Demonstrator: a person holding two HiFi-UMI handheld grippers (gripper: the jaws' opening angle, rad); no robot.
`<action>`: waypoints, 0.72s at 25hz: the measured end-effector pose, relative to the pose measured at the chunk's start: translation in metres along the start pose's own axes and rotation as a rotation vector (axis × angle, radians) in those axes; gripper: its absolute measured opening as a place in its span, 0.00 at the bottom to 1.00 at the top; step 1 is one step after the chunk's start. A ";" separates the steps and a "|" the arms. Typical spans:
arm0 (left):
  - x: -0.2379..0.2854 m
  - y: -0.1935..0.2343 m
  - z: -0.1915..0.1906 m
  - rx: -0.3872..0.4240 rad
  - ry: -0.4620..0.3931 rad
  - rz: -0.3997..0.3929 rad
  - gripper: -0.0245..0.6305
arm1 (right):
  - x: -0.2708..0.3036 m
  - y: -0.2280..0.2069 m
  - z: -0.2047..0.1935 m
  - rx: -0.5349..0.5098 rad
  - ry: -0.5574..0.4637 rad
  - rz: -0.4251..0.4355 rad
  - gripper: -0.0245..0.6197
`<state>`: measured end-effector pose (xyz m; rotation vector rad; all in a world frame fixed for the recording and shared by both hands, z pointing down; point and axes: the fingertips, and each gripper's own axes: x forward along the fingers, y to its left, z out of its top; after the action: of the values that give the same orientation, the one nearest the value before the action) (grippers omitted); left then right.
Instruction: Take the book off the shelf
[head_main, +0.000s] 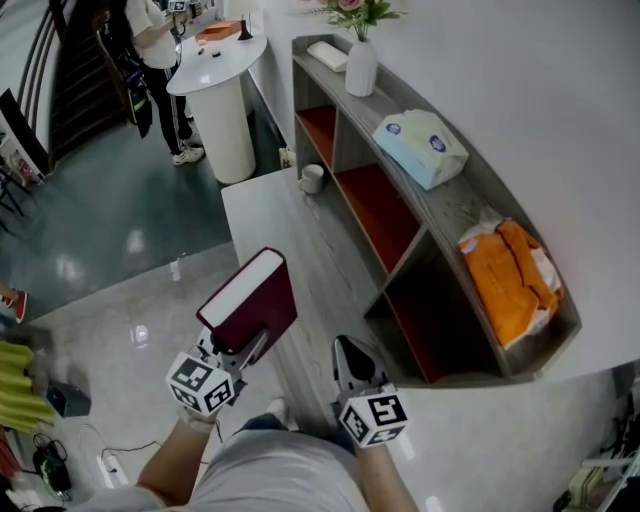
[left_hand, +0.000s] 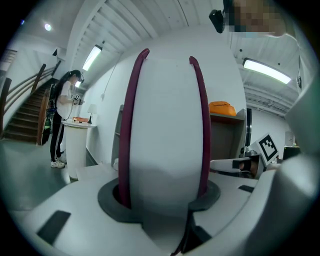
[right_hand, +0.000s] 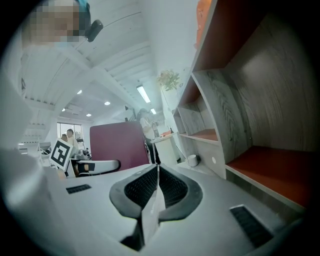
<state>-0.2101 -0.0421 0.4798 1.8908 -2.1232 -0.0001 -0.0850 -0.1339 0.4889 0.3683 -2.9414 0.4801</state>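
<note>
**Book is out of the shelf, but only one gripper carries it**

The curved grey shelf (head_main: 452, 205) with red compartments stands at the right, and the compartments I can see into are bare. On its top lie an orange bag (head_main: 510, 280), a pack of tissues (head_main: 420, 148) and a vase (head_main: 361, 68). Along its front runs a low white desk (head_main: 262, 215) with a small cup (head_main: 312, 178) on it.

The dark red book (head_main: 250, 300) is already off the shelf. It hangs in the air above the floor, tilted, well apart from the compartments. The left gripper (head_main: 243, 350) has its jaws clamped over both covers at the lower end of the book, with the white page edge between them. The right gripper (head_main: 352, 358) is just beside it, its jaws pressed together on nothing.

The danger I see is in this one-end grasp. Most of the book stands out beyond the jaws, so its weight can turn it in the pads or let it slip down to the floor. A quick swing may also knock its far corner against the desk.
</note>
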 end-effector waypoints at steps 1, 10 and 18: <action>0.000 0.001 0.000 0.001 0.002 -0.002 0.36 | 0.001 0.001 -0.001 -0.004 0.007 0.002 0.07; 0.005 0.008 -0.005 -0.009 0.015 -0.006 0.36 | 0.000 -0.003 -0.003 -0.003 0.012 -0.006 0.07; 0.009 0.008 -0.006 -0.005 0.024 -0.013 0.36 | 0.001 -0.006 -0.004 0.003 0.013 -0.016 0.07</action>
<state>-0.2171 -0.0484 0.4893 1.8919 -2.0935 0.0139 -0.0836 -0.1382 0.4943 0.3873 -2.9232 0.4826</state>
